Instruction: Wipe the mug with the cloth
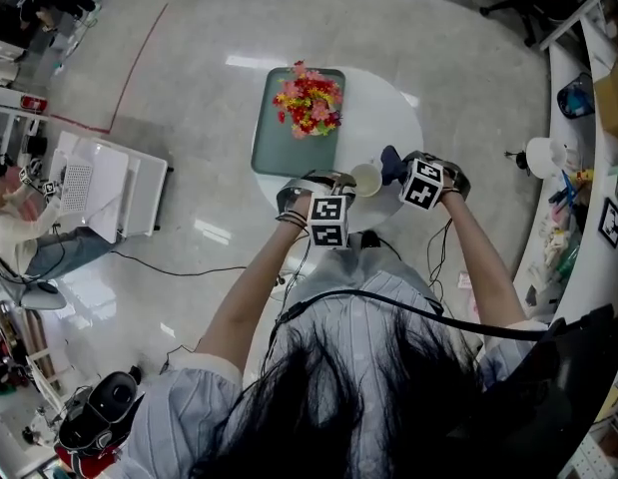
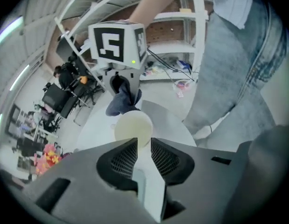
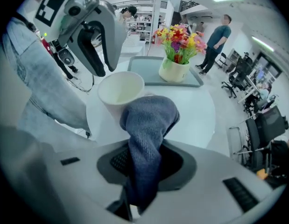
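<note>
A cream mug (image 1: 366, 179) stands near the front of the round white table (image 1: 388, 118). My left gripper (image 1: 338, 182) is shut on the mug's handle; in the left gripper view the handle runs between the jaws (image 2: 144, 144) and the mug (image 2: 133, 126) sits just beyond them. My right gripper (image 1: 404, 168) is shut on a dark blue cloth (image 1: 391, 162). In the right gripper view the cloth (image 3: 149, 125) bulges from the jaws against the mug's (image 3: 120, 90) outer side, below the rim. The left gripper (image 3: 95, 31) is behind the mug.
A teal tray (image 1: 279, 148) carries a pot of red and yellow flowers (image 1: 309, 100) on the table's far half. A white cart (image 1: 99, 183) stands at the left and a long counter (image 1: 588, 218) at the right. People stand farther off.
</note>
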Demonstrator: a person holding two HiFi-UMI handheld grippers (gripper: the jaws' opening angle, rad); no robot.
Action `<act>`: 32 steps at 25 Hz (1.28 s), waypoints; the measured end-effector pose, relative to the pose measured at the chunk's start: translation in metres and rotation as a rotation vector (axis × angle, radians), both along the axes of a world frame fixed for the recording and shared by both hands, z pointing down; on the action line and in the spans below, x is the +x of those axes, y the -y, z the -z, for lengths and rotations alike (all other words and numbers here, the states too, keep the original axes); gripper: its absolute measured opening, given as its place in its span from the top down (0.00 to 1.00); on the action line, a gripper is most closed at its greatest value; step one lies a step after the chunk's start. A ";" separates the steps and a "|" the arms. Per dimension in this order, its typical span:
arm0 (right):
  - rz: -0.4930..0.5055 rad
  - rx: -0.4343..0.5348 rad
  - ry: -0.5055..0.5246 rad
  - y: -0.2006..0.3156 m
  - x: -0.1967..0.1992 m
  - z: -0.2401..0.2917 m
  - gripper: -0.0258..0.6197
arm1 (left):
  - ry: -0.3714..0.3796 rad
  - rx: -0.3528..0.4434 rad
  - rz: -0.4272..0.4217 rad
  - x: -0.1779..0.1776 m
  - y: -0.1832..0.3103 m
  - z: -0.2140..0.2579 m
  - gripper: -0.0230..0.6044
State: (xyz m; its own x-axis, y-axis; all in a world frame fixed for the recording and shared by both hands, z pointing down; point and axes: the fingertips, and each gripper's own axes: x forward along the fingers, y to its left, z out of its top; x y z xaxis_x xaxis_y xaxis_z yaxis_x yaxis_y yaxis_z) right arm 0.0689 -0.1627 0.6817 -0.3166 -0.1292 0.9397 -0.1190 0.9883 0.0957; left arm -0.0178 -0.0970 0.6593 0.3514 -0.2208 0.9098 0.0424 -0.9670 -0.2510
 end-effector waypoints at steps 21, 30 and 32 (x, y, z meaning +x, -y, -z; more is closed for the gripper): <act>-0.389 -0.052 0.348 -0.062 0.007 0.042 0.80 | -0.341 -0.077 0.684 -0.017 -0.042 0.031 0.83; -0.474 -0.048 0.435 -0.103 -0.005 0.066 0.80 | -0.434 -0.122 0.874 -0.046 -0.073 0.032 0.83; -0.475 -0.040 0.448 -0.112 -0.012 0.071 0.80 | -0.438 -0.111 0.869 -0.053 -0.079 0.036 0.83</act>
State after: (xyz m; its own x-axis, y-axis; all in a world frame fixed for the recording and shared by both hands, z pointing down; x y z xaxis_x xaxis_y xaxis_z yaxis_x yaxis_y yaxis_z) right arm 0.0571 -0.0507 0.6105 -0.5960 -0.3190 0.7369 -0.5636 0.8199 -0.1009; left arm -0.0710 -0.0179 0.6228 0.4185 -0.4832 0.7690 -0.7709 -0.6366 0.0195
